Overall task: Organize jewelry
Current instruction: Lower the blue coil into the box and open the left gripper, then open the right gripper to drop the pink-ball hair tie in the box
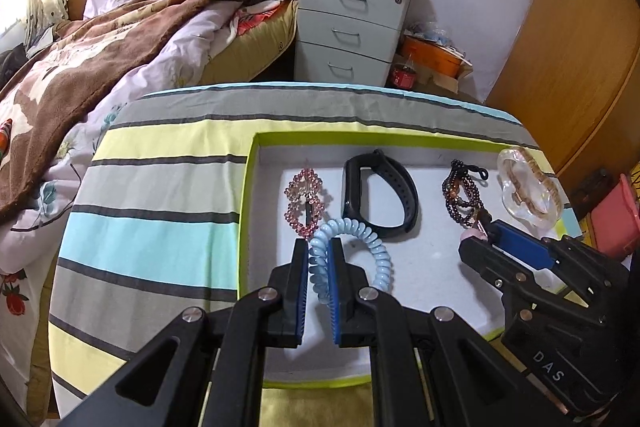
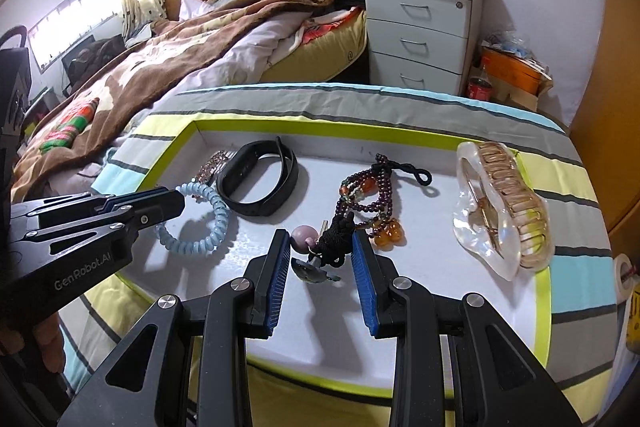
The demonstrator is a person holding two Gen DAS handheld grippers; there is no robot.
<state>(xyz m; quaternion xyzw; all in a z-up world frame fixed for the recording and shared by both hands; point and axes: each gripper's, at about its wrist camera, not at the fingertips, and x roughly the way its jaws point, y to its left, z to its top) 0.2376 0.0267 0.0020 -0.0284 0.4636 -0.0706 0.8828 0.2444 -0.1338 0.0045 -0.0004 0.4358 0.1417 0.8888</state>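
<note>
A shallow tray (image 1: 250,187) with a lime-green rim and a pale matt floor is laid on the striped cloth of the table (image 1: 160,155); all the jewelry is carried inside it. At its far right corner a clear, glossy hair clip (image 2: 504,211) with amber teeth is seen, rigid and probably brittle, best taken across its spine. Toward the far edge, a black wristband (image 1: 380,199) of smooth rubbery strap is set, light and springy. A string of dark beads (image 2: 368,195) with amber drops and a knotted black tassel (image 2: 338,235) lies mid-tray: limp, light, likely to slither, so the knot is the firmer hold. The right claw (image 2: 320,247) is spread narrowly about that tassel and a mauve bead, nothing yet pinched. At the near left, a pale blue coil hair tie (image 1: 352,255), soft and elastic, is clamped between the left claw (image 1: 319,247) pads. A pink beaded clip (image 1: 306,203) lies just beyond; its stiffness cannot be judged
</note>
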